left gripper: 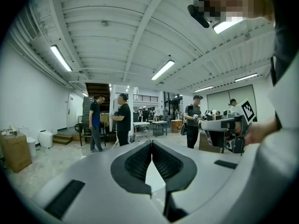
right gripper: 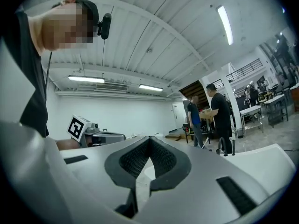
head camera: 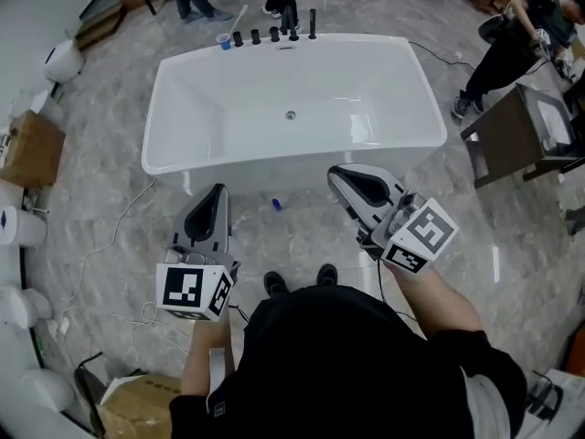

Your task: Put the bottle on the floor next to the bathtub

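A small blue bottle (head camera: pixel 275 204) lies on the marble floor just in front of the white bathtub (head camera: pixel 183 144). Both grippers hang level above the floor on the near side of the tub, apart from the bottle. My left gripper (head camera: pixel 218 193) is shut and empty, its ridged pads (left gripper: pixel 140 160) meeting at the tip. Beside it on the right, my right gripper (head camera: pixel 340 174) is also shut with nothing between its pads (right gripper: pixel 161 157). Each gripper view shows the other gripper (left gripper: pixel 226 132) (right gripper: pixel 96 135) alongside.
Black tap fittings (head camera: pixel 274 35) and a blue cup (head camera: pixel 224 41) stand on the tub's far rim. Cardboard boxes (head camera: pixel 32 144) and white toilets line the left. A wooden cabinet (head camera: pixel 526 135) stands right. People (left gripper: pixel 124 122) stand behind the tub. A cable (head camera: pixel 119 227) runs across the floor.
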The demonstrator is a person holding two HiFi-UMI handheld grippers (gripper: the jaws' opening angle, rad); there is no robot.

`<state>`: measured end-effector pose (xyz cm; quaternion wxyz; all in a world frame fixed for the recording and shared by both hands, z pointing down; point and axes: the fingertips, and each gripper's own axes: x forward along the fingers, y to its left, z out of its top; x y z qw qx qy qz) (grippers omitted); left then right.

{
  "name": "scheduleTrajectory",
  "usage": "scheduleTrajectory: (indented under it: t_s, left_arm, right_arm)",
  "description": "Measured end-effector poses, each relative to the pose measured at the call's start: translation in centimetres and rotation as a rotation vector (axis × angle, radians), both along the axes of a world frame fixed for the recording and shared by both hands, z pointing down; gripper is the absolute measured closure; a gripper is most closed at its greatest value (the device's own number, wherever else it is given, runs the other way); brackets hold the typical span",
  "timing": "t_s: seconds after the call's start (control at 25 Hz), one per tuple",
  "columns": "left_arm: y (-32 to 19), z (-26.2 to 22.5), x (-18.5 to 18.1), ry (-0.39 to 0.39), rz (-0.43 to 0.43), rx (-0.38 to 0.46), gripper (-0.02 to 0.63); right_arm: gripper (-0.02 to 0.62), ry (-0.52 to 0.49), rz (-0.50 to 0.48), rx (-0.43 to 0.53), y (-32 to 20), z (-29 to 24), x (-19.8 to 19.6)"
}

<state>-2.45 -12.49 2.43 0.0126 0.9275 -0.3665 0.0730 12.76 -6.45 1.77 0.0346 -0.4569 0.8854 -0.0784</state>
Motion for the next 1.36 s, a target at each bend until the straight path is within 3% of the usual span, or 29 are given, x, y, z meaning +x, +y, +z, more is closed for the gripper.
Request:
scheduleTrajectory:
  t_s: [0.36,1.36]
  left_arm:
    - [-0.9,0.7,-1.5,0.017,0.02,-0.012,0.591]
    - [-1.5,1.5,-2.4,0.019,0.0,-0.034,0.59]
  right_arm:
    - [0.568,0.023,0.003,0.01,-1.2,0.0,-2.9]
    - [0.569,0.064,0.024,-0.019,-1.7,1.5,-2.4]
